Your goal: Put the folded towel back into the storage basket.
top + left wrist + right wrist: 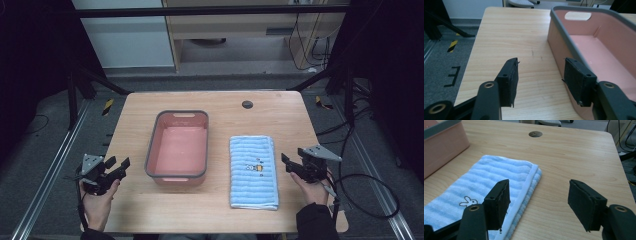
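right claw (290,164) gapes beside folded blue towel (253,171); left claw (120,166) near pink tub (177,148).

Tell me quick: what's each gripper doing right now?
Left gripper: open, holding nothing, beside the pink plastic tub with the grey rim.
Right gripper: open, holding nothing, at the folded blue striped towel.

A light wooden table (150,210) is parked mid-frame, with a dark round grommet (247,104) set into it around 1 o'clock. Yellow-black tape strips are stuck on the grey floor (40,150) at 10 o'clock (107,106) and 2 o'clock (325,104). A white cabinet (125,35) is seen at 11 o'clock, loose cables (312,47) are bunched at 1 o'clock, and a metal rail (47,180) is laid along 8 o'clock.
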`<state>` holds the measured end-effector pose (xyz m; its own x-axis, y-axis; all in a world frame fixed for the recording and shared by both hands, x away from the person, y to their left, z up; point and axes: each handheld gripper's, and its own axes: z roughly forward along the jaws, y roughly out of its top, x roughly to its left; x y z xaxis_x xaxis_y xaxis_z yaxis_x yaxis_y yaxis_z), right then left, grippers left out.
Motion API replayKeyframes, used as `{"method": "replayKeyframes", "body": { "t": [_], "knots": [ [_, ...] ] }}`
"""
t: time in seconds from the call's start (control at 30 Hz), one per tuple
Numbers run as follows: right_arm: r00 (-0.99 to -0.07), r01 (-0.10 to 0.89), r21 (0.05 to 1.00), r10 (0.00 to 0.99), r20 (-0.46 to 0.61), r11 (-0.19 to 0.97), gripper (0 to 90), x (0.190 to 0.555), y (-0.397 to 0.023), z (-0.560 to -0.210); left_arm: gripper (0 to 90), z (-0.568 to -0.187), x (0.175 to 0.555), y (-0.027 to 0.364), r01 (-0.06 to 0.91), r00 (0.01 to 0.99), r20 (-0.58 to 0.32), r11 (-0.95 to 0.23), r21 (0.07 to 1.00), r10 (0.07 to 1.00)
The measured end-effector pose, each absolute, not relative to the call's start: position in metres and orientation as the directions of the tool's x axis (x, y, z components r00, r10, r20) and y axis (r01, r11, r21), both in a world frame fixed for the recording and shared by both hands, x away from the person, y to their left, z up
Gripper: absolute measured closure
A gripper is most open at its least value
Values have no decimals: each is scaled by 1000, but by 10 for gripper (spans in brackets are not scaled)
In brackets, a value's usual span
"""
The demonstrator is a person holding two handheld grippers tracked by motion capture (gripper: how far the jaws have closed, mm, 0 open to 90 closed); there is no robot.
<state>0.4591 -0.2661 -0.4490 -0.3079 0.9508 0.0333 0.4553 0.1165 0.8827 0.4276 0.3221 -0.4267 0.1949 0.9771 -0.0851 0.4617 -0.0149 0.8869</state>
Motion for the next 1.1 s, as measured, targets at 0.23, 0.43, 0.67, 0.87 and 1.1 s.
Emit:
{"method": "replayKeyframes", "body": {
  "t": [0.23, 0.43, 0.67, 0.87, 1.1],
  "knots": [
    [-329, 424, 896, 944, 21, 128, 315, 456, -266, -442, 367, -408, 418, 309, 420, 230, -79, -26, 907, 970],
    [-329, 406, 907, 944, 27, 115, 338, 454, -269, -432, 342, -394, 413, 294, 383, 273, -66, -45, 923, 960],
    [-342, 389, 913, 939, 18, 124, 342, 454, -271, -419, 340, -382, 410, 278, 349, 324, -61, -59, 935, 944],
    [-381, 377, 917, 924, 27, 129, 312, 458, -268, -407, 338, -374, 414, 254, 333, 377, -61, -73, 940, 924],
    [-390, 370, 922, 920, 41, 115, 311, 461, -265, -397, 344, -369, 418, 232, 317, 413, -68, -74, 945, 908]
  ]
}}
